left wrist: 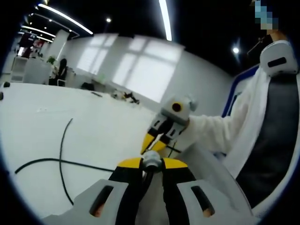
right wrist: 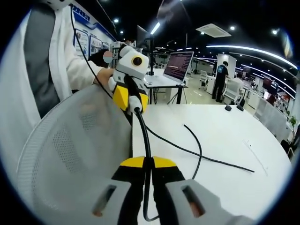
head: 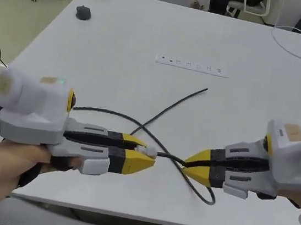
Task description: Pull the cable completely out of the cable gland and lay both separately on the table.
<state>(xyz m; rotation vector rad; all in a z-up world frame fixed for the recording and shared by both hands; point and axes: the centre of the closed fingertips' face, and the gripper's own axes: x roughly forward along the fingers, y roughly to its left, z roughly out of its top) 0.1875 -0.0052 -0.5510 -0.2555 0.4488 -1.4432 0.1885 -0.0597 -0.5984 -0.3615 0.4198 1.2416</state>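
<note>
**A:** Where is the cable gland sitting, and what is gripping it?

**B:** The left claw is pinching the cable gland between its yellow tips and holding it in the air, with the surface lying below it.

**A:** And the cable?

**B:** It is running out of the gland's right side. The right claw is pressing together on it just beside the gland. Past that claw the cable is looping down onto the surface, then trailing away behind the gland.

**A:** Why are the two claws facing each other like that?

**B:** I'm judging that one is anchoring the gland while the other is taking the cable, so the pull is going straight along the cable's own line. Gripping so near the gland is probably stopping the cable from bending or buckling.

**A:** Is the cable out?

**B:** It is looking threaded into the gland, so I'm judging the pulling as not yet finished. Neither piece is lying apart below the gland.
</note>
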